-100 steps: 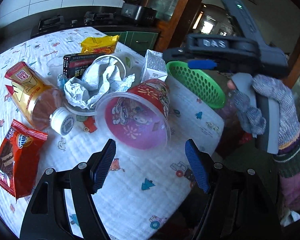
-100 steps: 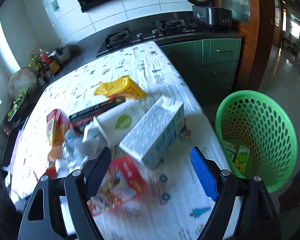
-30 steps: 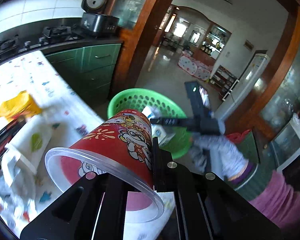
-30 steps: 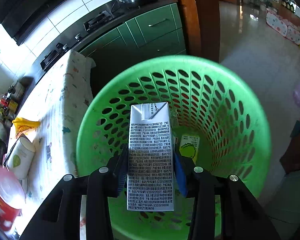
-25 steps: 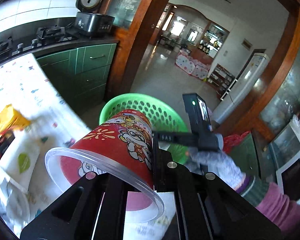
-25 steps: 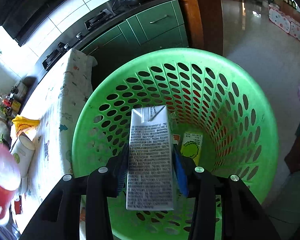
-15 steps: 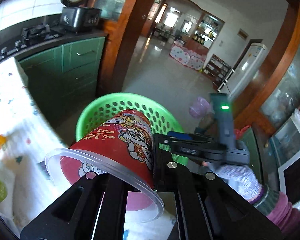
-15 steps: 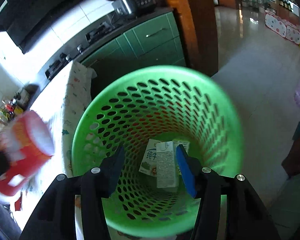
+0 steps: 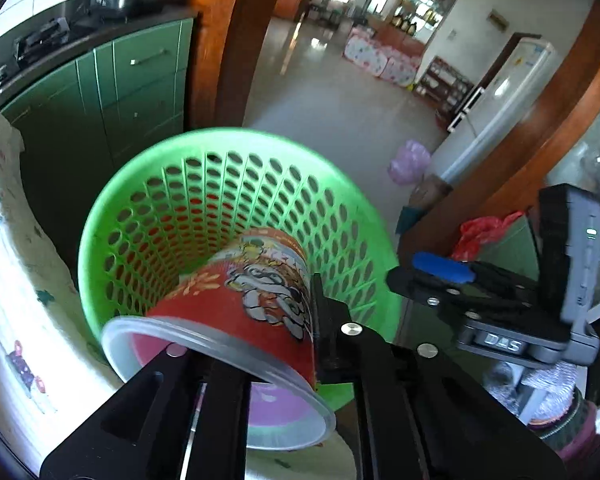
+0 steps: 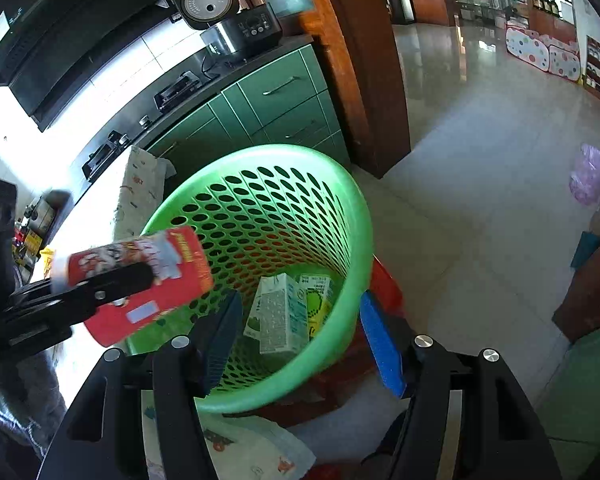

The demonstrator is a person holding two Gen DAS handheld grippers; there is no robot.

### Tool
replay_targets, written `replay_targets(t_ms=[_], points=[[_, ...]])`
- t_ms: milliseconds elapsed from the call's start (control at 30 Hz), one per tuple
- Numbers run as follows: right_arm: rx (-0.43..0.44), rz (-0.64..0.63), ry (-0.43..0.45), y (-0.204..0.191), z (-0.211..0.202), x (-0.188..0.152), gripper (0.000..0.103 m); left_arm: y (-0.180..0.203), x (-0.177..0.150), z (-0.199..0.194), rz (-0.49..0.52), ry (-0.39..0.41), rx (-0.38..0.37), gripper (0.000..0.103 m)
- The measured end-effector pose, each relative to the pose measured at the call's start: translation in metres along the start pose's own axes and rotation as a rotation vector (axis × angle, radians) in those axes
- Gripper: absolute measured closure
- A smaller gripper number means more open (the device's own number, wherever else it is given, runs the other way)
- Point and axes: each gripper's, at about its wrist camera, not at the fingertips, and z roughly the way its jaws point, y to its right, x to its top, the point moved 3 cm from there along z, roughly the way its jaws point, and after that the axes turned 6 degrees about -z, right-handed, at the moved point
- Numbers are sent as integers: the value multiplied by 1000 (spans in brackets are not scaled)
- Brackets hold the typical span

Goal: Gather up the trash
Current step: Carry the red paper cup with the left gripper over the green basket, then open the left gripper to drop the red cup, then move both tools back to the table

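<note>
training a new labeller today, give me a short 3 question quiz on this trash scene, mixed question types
1. True or false: the red printed plastic cup already lies on the bottom of the green perforated plastic basket.
2. What lies on the basket's bottom? A) drink cartons B) a glass bottle C) nothing
3. Fill in: between the jaws of the right gripper there is ____.

Key
1. False: it is between the jaws of the left gripper, which are opening, over the basket's mouth.
2. A
3. Nothing: the jaws are opening and the basket shows through the gap.
</note>
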Motion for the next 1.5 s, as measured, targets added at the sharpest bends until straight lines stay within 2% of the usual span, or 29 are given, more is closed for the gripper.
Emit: replay_targets(t_ms=[67, 167, 267, 500, 833, 1000, 1100, 1333, 1500], points=[[4, 3, -1, 1, -1, -3, 44, -1, -1, 3, -5, -11, 5, 83], [5, 5, -2, 1, 0, -5, 44, -3, -4, 1, -11, 0, 20, 59], [6, 10, 2, 1, -4, -8, 44, -5, -10, -8, -16, 7, 19, 51], [16, -6, 24, -19, -19, -13, 43, -8, -23, -50, -25, 76, 41, 51], [75, -109, 77, -86, -51, -26, 34, -27, -76, -143, -57, 216, 112, 47], [129, -166, 91, -129, -61, -34, 31, -50, -105, -191, -110, 289, 160, 41], [168, -207, 90, -157, -64, -39, 30, -67, -125, -216, -138, 328, 214, 40], [246, -303, 61, -223, -58, -50, 30, -113, -173, -268, -230, 383, 309, 38], [298, -366, 41, -270, -54, -59, 30, -152, -206, -302, -305, 412, 371, 33]])
